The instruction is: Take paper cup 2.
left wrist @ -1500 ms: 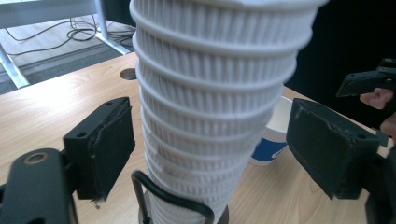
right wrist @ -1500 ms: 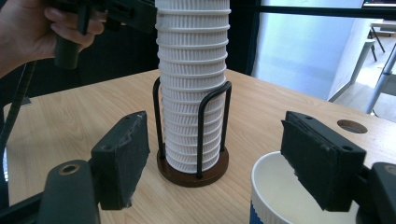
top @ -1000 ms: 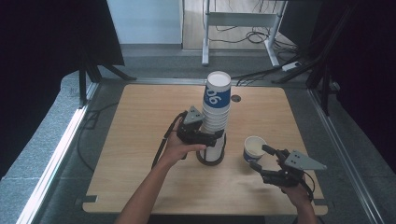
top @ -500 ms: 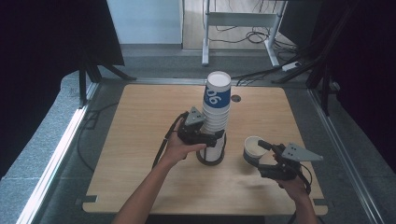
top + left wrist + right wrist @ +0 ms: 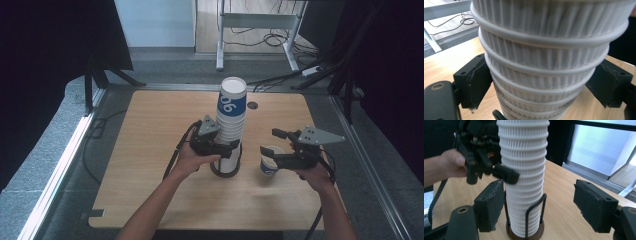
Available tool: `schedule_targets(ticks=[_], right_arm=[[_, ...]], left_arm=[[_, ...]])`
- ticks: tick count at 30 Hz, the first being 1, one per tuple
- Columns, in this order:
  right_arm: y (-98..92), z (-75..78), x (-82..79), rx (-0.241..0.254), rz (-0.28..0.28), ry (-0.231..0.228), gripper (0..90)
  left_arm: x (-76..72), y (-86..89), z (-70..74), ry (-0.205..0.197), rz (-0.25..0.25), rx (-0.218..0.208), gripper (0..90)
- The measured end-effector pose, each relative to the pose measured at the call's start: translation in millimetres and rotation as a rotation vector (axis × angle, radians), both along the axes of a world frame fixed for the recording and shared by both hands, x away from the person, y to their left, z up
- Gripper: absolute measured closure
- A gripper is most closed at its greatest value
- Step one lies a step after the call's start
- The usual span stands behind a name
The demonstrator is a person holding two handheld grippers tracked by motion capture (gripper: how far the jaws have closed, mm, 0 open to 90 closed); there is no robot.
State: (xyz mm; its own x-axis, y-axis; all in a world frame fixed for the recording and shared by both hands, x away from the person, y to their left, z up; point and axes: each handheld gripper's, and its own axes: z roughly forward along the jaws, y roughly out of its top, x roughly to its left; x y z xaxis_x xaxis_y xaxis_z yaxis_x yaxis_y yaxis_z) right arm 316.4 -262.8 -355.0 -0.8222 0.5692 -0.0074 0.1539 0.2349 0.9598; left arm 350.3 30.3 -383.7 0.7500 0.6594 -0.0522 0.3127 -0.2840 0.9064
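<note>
I read this step as working cups off the stack of cups, which stands in a wire holder near the middle of the desk. One single cup stands upright on the desk just to the right of the holder.

To do it well, I would have the left side do nothing but steady the column, gripping low, where the holder's wires back it up. The squeeze should be light, since ribbed paper dents easily. The right side should come at the stack level and square, and take just one rim, lifting straight up so the stack doesn't lean. It should also pass well over the single cup, which looks light enough to tip at a nudge.

The left hand-held gripper is clamped on the lower part of the stack. In the left gripper view its pads press the ribbed wall from both sides, about halfway closed.

The right hand-held gripper hangs just above the single cup without holding it. In the right gripper view its jaws stand apart with nothing between them, pointed at the stack, and they have just been opening slightly.
</note>
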Motion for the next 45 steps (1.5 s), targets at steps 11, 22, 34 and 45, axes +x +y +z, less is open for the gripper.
schedule_targets(ticks=[11, 22, 34, 45], right_arm=[[6.7, 39.6, 12.1, 0.021, 0.044, -0.012, 24.4], [15.5, 54.1, 19.8, 0.015, 0.068, -0.012, 24.0], [27.5, 72.2, 31.6, 0.041, 0.089, -0.026, 25.0], [52.1, 94.4, 44.5, 0.056, 0.139, -0.038, 24.2]], left_arm=[[0.9, -0.5, 0.1, 0.0, -0.005, 0.003, 12.6], [0.6, 0.3, -0.3, -0.004, -0.008, 0.002, 12.6], [0.5, 0.0, 0.1, -0.003, -0.008, 0.002, 12.6], [-0.1, -0.1, 0.2, -0.001, -0.007, -0.002, 12.6]])
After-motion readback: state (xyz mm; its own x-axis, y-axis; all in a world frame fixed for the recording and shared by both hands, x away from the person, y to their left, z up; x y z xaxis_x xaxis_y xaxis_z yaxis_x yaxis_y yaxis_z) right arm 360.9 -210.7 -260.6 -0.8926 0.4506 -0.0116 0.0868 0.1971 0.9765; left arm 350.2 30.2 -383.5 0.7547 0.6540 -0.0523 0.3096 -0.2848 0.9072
